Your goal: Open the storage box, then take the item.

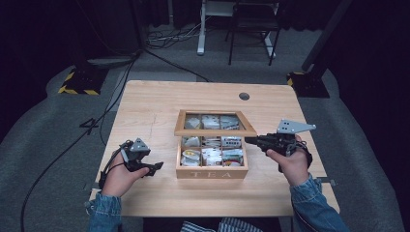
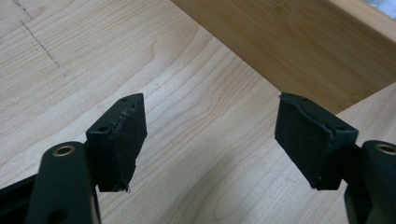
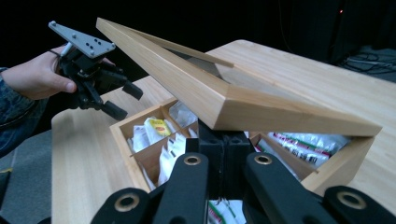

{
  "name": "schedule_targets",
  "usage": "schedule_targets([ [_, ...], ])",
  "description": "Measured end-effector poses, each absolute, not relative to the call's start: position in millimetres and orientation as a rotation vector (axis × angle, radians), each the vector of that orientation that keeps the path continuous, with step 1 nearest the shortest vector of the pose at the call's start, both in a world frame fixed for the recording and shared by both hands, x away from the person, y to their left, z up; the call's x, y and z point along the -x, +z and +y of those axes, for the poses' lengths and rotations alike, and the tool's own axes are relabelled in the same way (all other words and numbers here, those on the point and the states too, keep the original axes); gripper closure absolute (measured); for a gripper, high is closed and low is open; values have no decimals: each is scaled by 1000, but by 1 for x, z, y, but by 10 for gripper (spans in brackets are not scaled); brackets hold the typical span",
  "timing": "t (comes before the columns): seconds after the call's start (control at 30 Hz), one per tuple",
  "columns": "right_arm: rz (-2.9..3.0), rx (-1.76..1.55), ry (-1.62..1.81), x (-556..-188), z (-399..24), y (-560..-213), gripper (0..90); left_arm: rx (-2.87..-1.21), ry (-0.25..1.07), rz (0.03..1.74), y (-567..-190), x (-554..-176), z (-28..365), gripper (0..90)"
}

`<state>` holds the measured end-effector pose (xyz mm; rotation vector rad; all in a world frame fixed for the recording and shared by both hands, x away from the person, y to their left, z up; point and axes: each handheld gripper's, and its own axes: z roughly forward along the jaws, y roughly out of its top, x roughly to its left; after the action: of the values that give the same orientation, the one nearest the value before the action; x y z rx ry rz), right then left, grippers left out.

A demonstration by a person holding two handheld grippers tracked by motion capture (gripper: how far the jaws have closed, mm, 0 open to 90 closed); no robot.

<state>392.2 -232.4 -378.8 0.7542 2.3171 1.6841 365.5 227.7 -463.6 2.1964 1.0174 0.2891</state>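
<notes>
Nearest the camera, your denim sleeves and hands came in over the near edge of the pale, straight-grained wooden table. On it, central and slightly near, sat the square bamboo tea box stamped TEA, its compartments packed with glossy paper and foil sachets. Its glass-paned wooden lid stood half raised, with the tips of your right gripper, jaws pressed together on nothing, tucked under its edge. I judged that risky: smooth wood resting on closed rubber tips could slide off and slam the lid, or the upward push could drag the light box. Your left gripper, matte black pads wide apart and empty, hung left of the box, too far to steady it.
</notes>
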Motion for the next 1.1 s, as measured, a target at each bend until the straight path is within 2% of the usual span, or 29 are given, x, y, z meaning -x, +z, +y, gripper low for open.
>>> schedule_targets([
  [0.57, 2272, -704, 1646, -411, -220, -372, 900, -2206, 291, 1013, -462, -373, 220, 258],
  [1.1, 2255, -708, 1643, -412, -219, -370, 900, -2163, 298, 959, -448, -371, 216, 260],
])
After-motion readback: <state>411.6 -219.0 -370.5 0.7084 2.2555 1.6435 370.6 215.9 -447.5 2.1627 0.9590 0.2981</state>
